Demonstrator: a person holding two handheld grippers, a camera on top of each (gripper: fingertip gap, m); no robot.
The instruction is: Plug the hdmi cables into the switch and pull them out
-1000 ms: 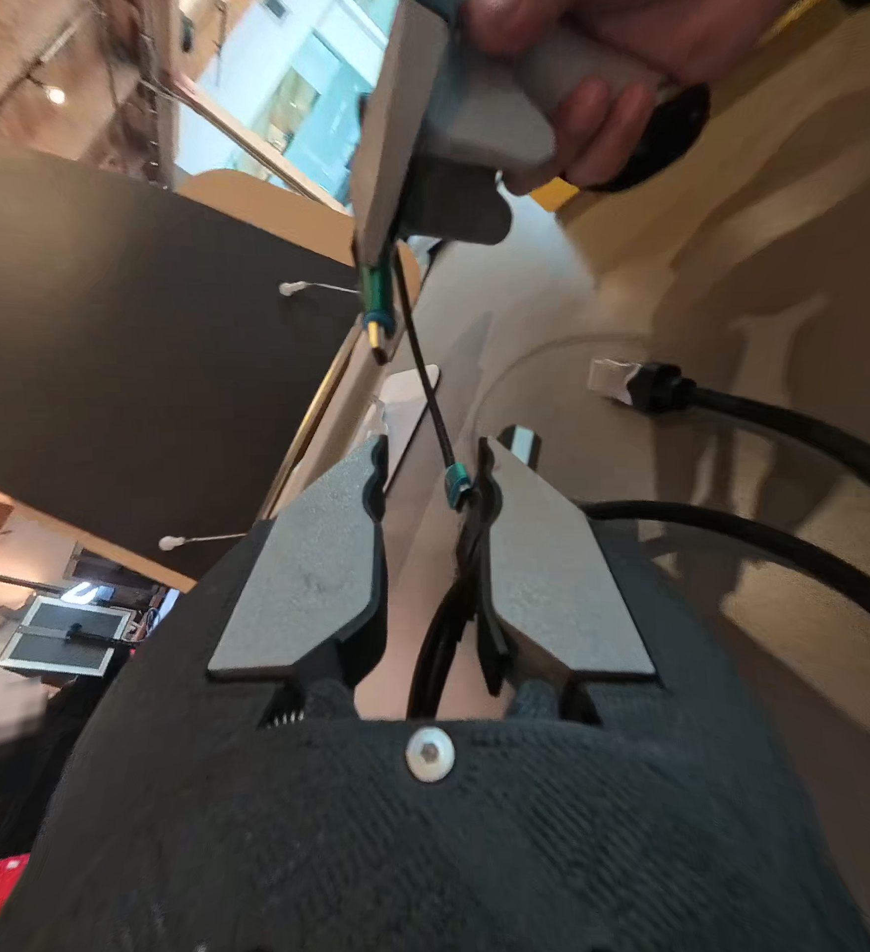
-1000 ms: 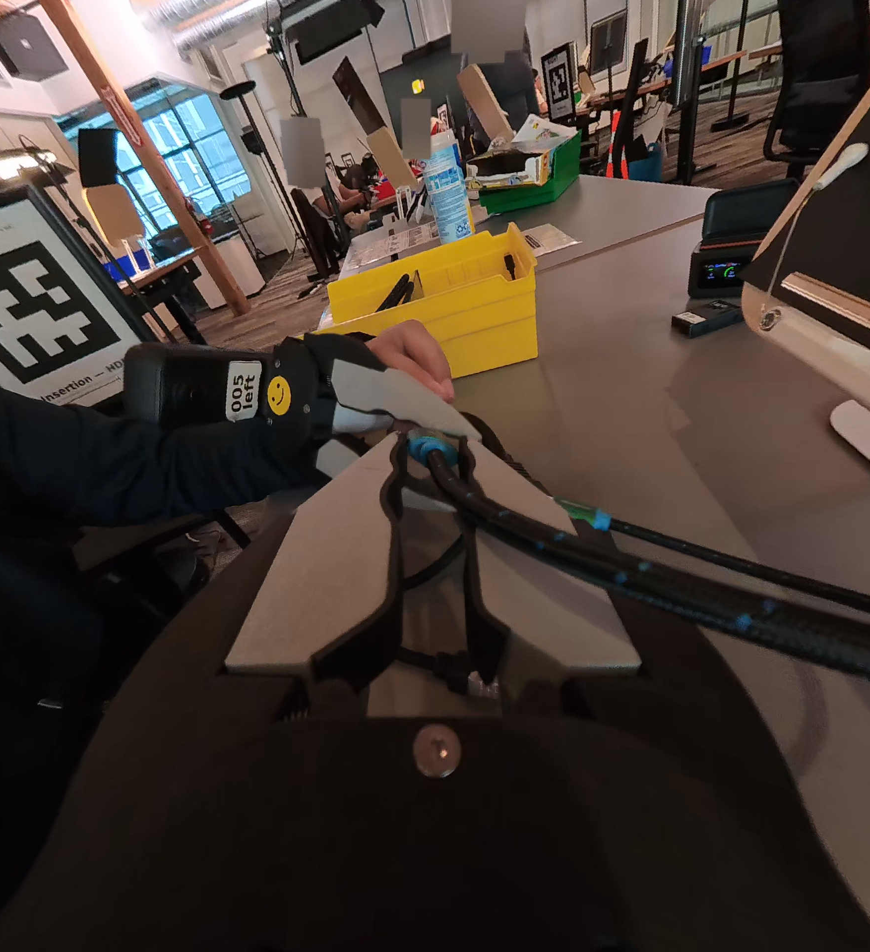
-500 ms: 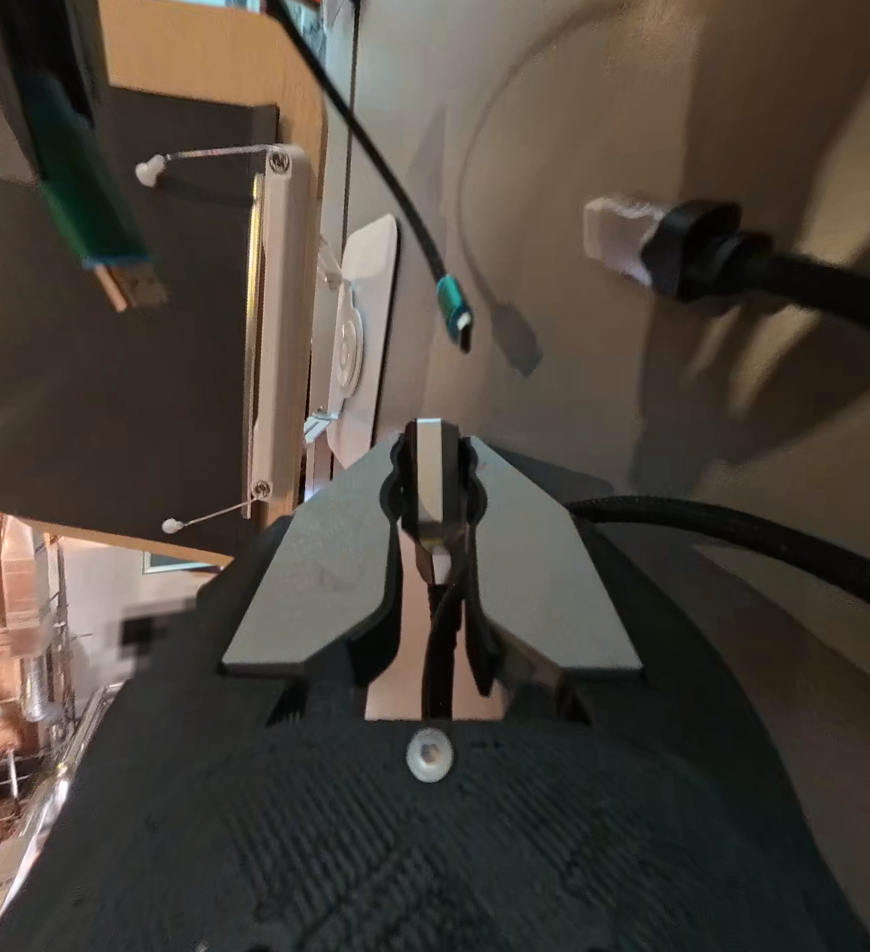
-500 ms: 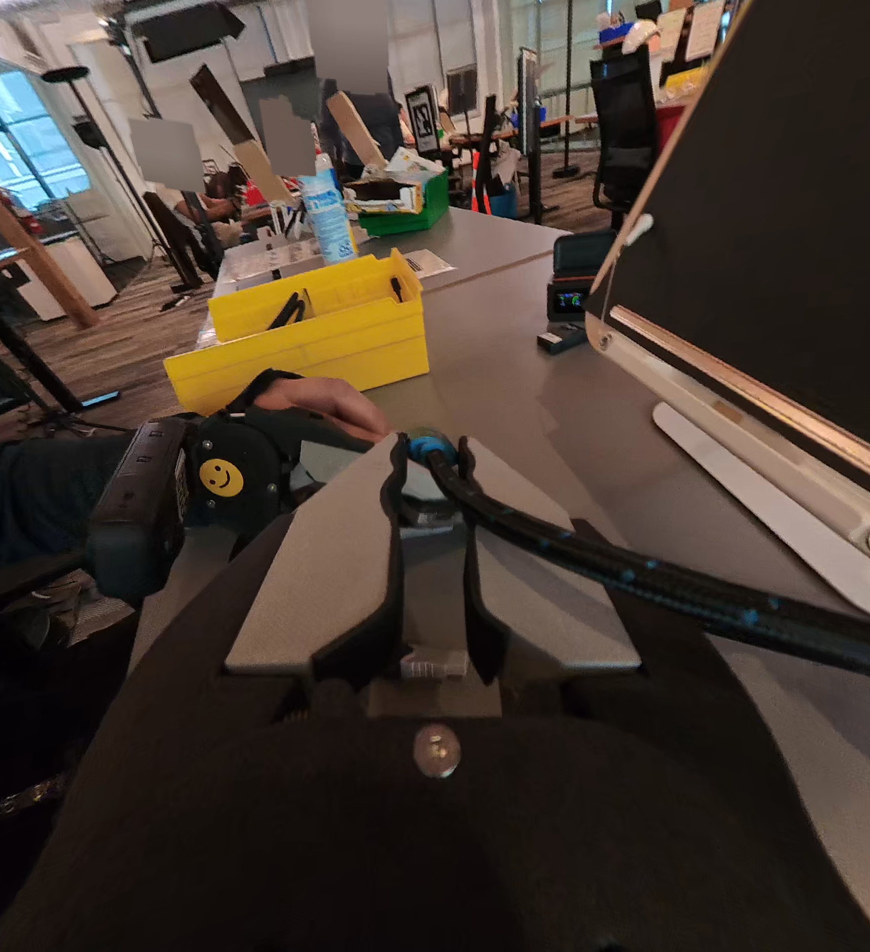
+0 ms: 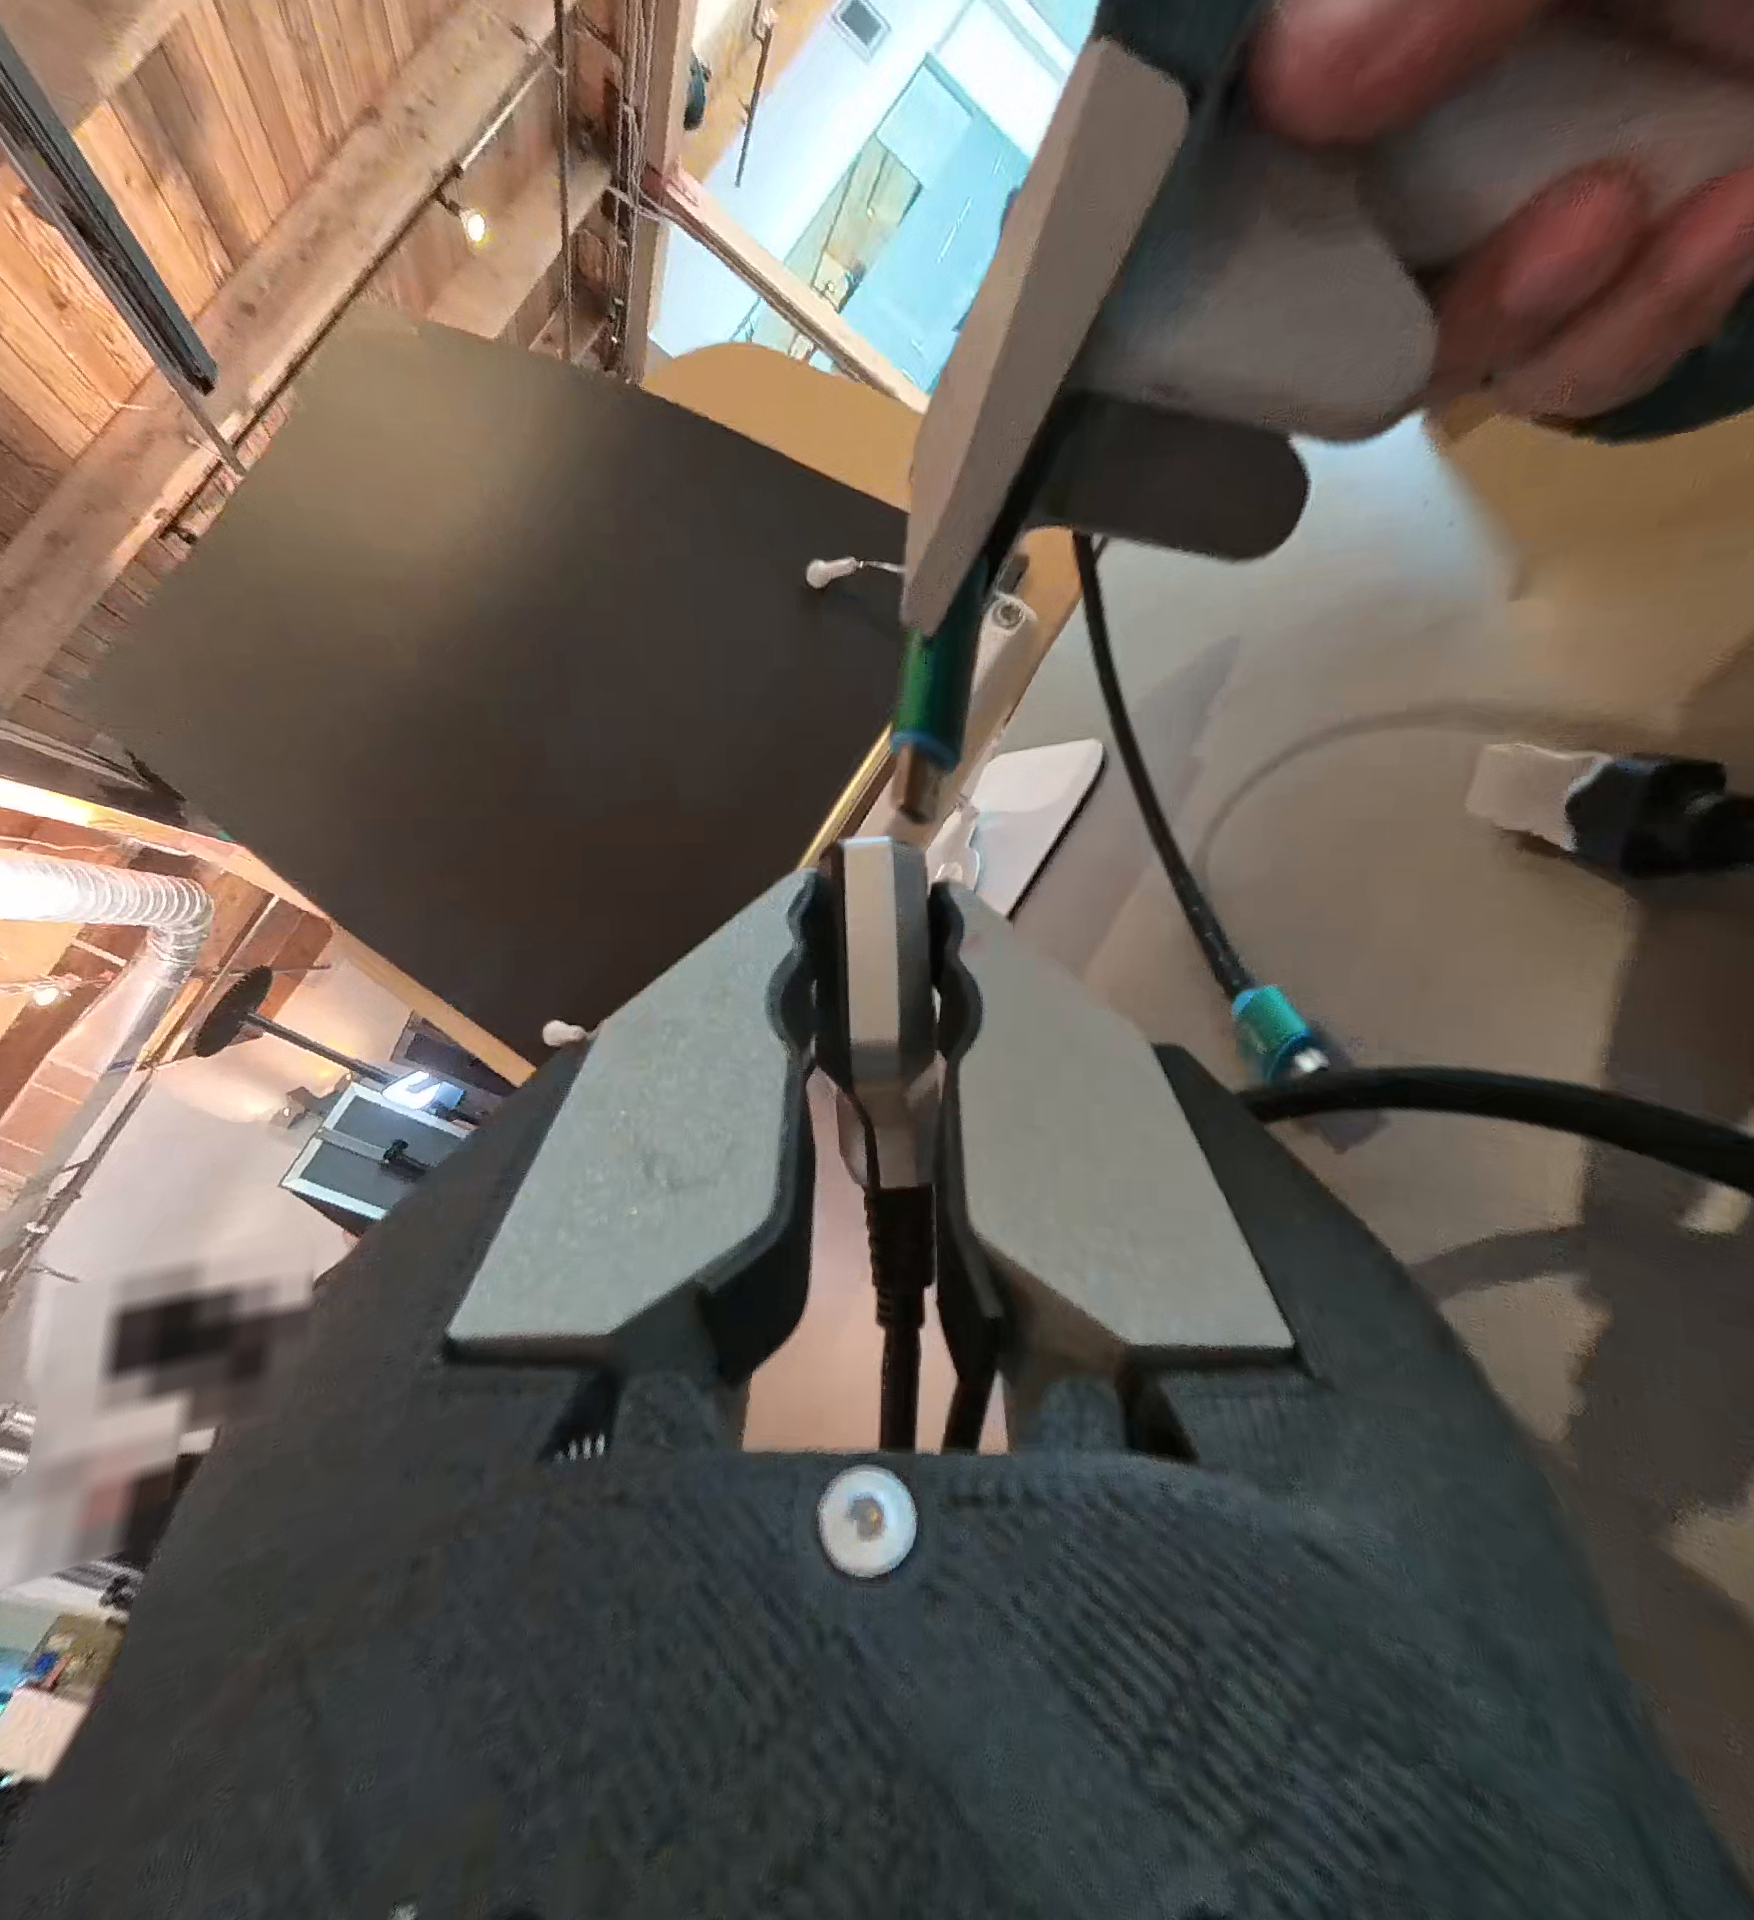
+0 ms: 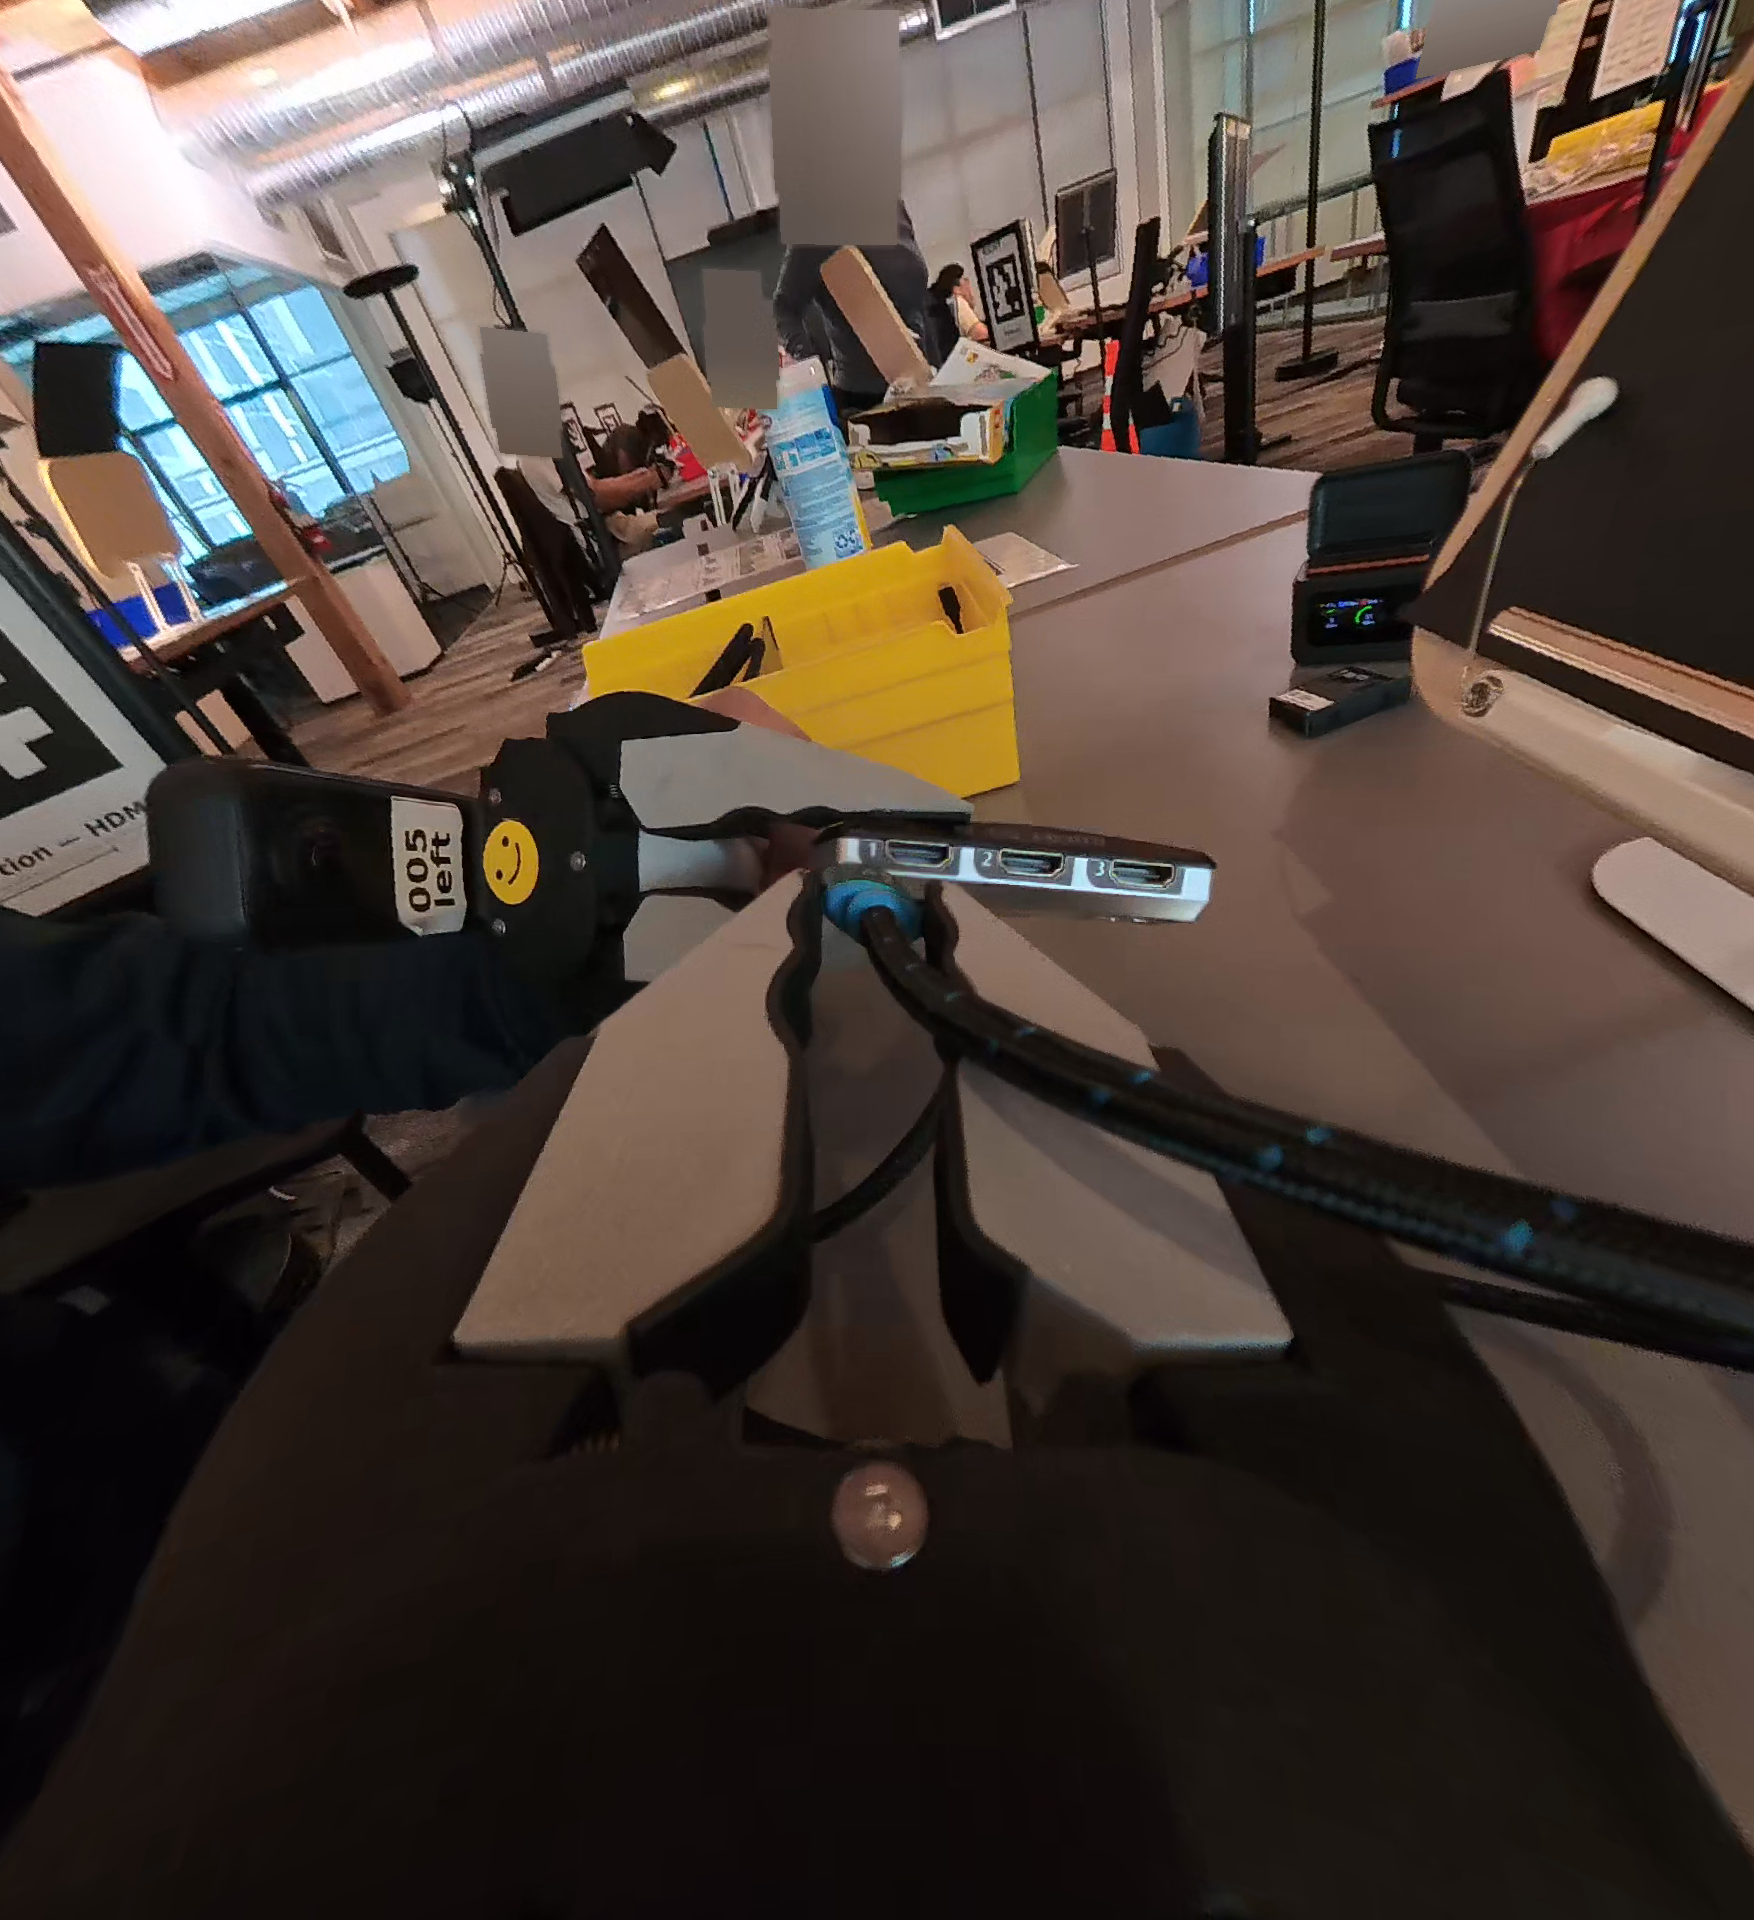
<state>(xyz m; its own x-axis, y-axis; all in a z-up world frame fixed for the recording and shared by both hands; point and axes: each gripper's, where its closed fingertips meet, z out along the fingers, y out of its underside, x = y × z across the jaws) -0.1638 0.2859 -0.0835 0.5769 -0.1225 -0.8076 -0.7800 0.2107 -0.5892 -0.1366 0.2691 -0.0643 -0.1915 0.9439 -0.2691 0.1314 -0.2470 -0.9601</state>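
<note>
Switch (image 6: 1018, 871): slim silver HDMI box with three ports in a row along its near edge, held off the grey table (image 6: 1372, 935), clamped between the fingers of the left gripper (image 5: 878, 940); in the right wrist view it juts out level just beyond the right gripper's tips. Its own black lead runs back between the left fingers.

HDMI plug (image 5: 930, 707): green shell with a blue collar and metal tip, gripped by the right gripper (image 6: 868, 914), tip just short of the switch's end and pointing at it in the left wrist view. Its black braided cable (image 6: 1320, 1164), flecked blue, trails off to the right of the right gripper.

Second plug (image 5: 1268, 1034): teal collar on a thin black cable, hanging loose right of the left gripper.

Third plug (image 5: 1579, 816): black with a pale cap, lying on the table farther right.

Yellow bin (image 6: 842, 665): beyond the switch on the table.

Black board (image 5: 499, 665): upright, left of the left gripper.
</note>
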